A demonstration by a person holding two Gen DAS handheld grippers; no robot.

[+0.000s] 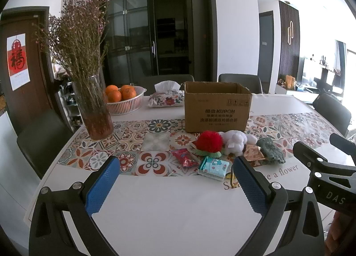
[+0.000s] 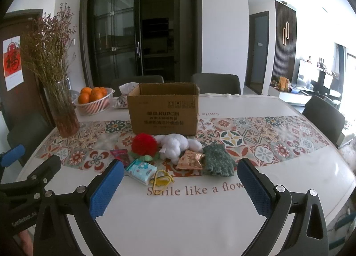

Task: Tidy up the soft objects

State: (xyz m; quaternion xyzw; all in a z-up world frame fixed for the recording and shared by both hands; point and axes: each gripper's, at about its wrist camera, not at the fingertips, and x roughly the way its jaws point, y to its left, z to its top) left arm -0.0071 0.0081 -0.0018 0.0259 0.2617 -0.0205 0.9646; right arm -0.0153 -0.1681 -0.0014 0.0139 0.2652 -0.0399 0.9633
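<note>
An open cardboard box [image 1: 217, 109] [image 2: 163, 111] stands on the patterned runner. In front of it lie a red pompom [image 1: 209, 141] [image 2: 144, 144], a white plush toy [image 1: 235, 141] [image 2: 175, 147], a green knitted glove [image 1: 270, 150] [image 2: 218, 162], a brown packet [image 1: 253, 154] [image 2: 190, 160], a teal tissue pack [image 1: 213, 167] [image 2: 141, 170], a red snack packet [image 1: 184, 158] [image 2: 121, 155] and yellow rubber bands [image 2: 161, 179]. My left gripper [image 1: 175, 182] is open and empty, short of the pile. My right gripper [image 2: 180, 185] is open and empty, also short of it.
A glass vase of dried flowers [image 1: 94, 106] [image 2: 64, 109], a white basket of oranges [image 1: 124, 100] [image 2: 94, 100] and a floral tissue box [image 1: 166, 98] stand at the back left. Dark chairs [image 1: 240, 81] [image 2: 215, 83] surround the white table [image 1: 178, 207] [image 2: 189, 211].
</note>
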